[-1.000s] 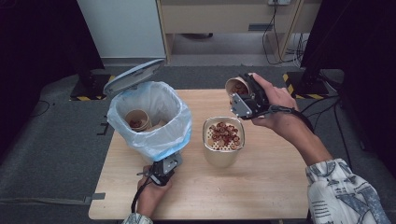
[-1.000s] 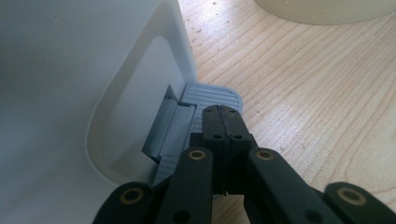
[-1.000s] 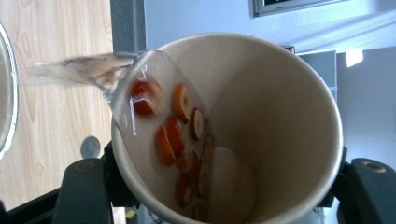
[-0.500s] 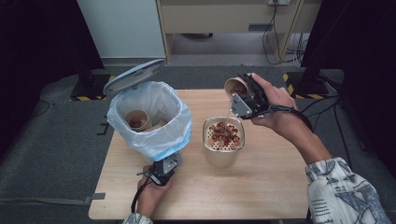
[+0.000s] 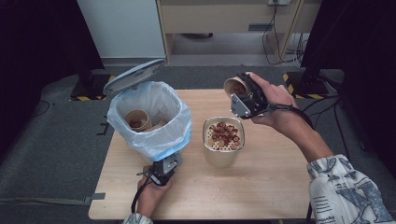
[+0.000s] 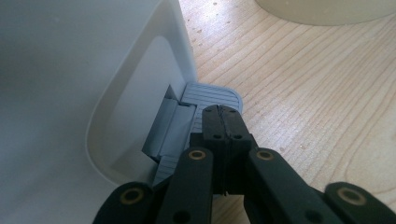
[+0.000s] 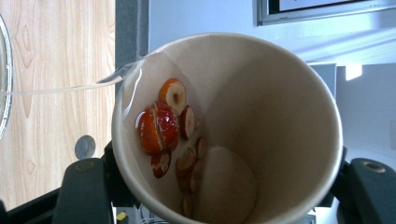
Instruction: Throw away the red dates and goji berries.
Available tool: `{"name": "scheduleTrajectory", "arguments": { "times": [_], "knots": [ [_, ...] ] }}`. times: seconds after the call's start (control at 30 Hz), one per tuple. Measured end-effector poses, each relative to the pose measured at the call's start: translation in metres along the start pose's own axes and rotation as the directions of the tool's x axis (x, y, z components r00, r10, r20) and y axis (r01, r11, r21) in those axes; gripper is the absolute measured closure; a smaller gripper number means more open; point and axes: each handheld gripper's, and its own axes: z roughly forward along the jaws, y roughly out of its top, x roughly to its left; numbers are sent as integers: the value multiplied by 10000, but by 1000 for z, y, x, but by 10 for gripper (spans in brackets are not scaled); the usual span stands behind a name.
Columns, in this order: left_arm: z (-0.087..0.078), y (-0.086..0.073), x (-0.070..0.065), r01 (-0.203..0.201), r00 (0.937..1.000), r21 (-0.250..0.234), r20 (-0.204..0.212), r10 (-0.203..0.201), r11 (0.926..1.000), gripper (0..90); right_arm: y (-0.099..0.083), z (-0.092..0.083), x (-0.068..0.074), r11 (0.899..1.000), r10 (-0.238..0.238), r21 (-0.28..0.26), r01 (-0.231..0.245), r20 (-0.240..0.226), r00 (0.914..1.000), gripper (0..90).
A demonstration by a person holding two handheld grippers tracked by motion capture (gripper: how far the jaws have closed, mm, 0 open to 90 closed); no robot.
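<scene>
Our lidded bin [image 5: 149, 122] stands open on the table [image 5: 261, 186]; our left gripper [image 6: 223, 122], clenched empty, presses its pedal [image 6: 212, 96], while our right gripper [image 5: 239, 96] clasps a tilted paper cup [image 7: 233, 126] above the strainer bowl [image 5: 223, 145].

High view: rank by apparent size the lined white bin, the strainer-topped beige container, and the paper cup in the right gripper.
1. White bin with pale blue liner.
2. Beige container with perforated strainer top.
3. Tan paper cup, partly hidden by the right gripper, so its size is approximate.
</scene>
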Motion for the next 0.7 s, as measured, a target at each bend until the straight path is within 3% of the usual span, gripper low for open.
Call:
{"name": "scheduleTrajectory", "arguments": {
  "times": [0.1, 0.27, 0.4, 0.57, 0.7],
  "knots": [
    [0, 0, 0, -2, 10000, 3, -3, 2, 10000, 892, 1, -1, 0, 9995, -298, 118, 297, 90, 9995, 315],
    [0, 0, 0, -11, 10000, 29, 0, 11, 10000, 892, 3, -4, -5, 9996, -255, 115, 253, 223, 9994, 315],
    [0, 0, 0, -16, 10000, 60, -13, 16, 10000, 891, 9, -4, 0, 9951, -976, 169, 975, 42, 9952, 315],
    [0, 0, 0, -12, 10000, 45, 3, 12, 10000, 892, 5, -2, -5, 9966, -778, 298, 772, 179, 9968, 315],
    [0, 0, 0, -12, 10000, 46, 0, 12, 10000, 891, 9, -3, -3, 9951, -970, 199, 968, 94, 9952, 315]
  ]
}}
